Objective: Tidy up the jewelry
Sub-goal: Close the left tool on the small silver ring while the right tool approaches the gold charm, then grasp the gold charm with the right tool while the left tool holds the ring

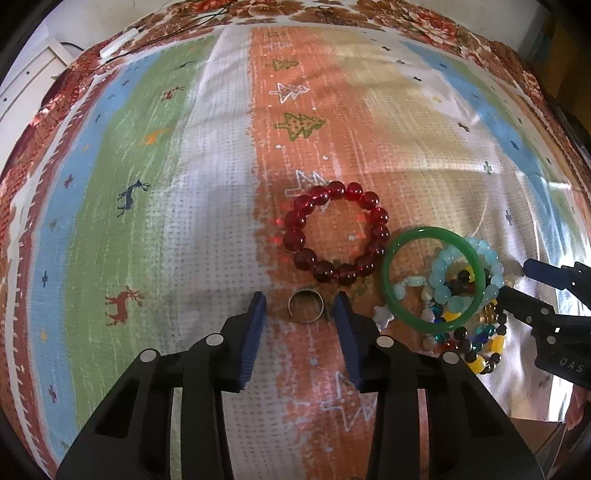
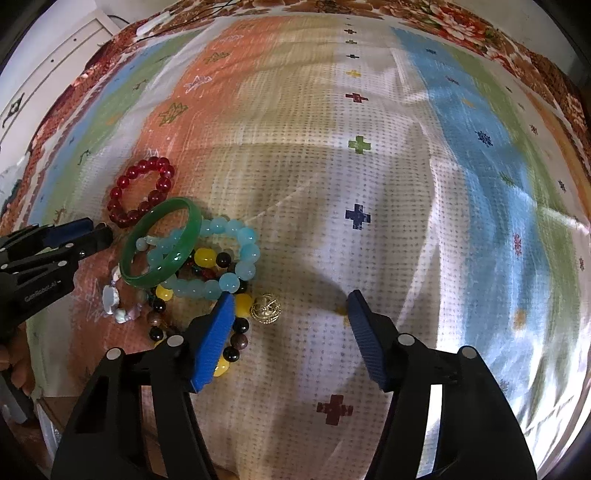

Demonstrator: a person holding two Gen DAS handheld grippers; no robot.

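A metal ring (image 1: 306, 306) lies on the striped cloth between the tips of my open left gripper (image 1: 301, 304). Beyond it lies a red bead bracelet (image 1: 336, 232), also in the right wrist view (image 2: 142, 192). To its right a green bangle (image 1: 434, 278) rests on a pile of light blue beads (image 1: 443, 291) and mixed yellow and dark beads (image 1: 484, 343). In the right wrist view the bangle (image 2: 162, 243) tops the same pile (image 2: 236, 273). My right gripper (image 2: 290, 304) is open, with a gold round charm (image 2: 265, 308) lying just inside its left finger (image 2: 218, 332).
A patterned striped cloth (image 1: 221, 184) covers the table, over a floral cloth at the edges (image 1: 424, 22). A pale star-shaped piece (image 1: 382, 318) lies by the bangle. White furniture (image 2: 55, 66) stands at the far left. The right gripper shows in the left wrist view (image 1: 524, 267).
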